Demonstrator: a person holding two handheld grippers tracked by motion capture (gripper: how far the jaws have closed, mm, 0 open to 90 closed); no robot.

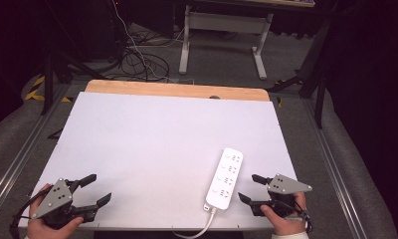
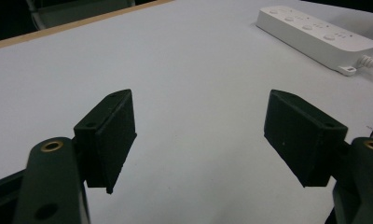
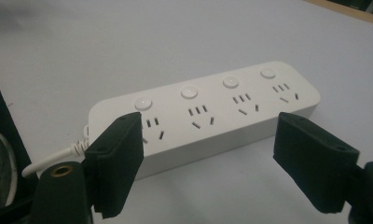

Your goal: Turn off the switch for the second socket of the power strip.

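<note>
The right tongs (image 3: 208,163) stand open just beside the power strip (image 3: 208,112), which lies on the counter (image 1: 152,139) ahead of them. The left tongs (image 2: 198,135) gape empty, well apart from it. A square approach across the strip's narrow width would likely grip best.

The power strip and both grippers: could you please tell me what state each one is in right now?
Power strip: flat on the white table, all four sockets free, cable trailing off the near edge.
Left gripper: open, holding nothing, far from the power strip.
Right gripper: open, holding nothing, just beside the power strip, jaws pointing at it.
</note>
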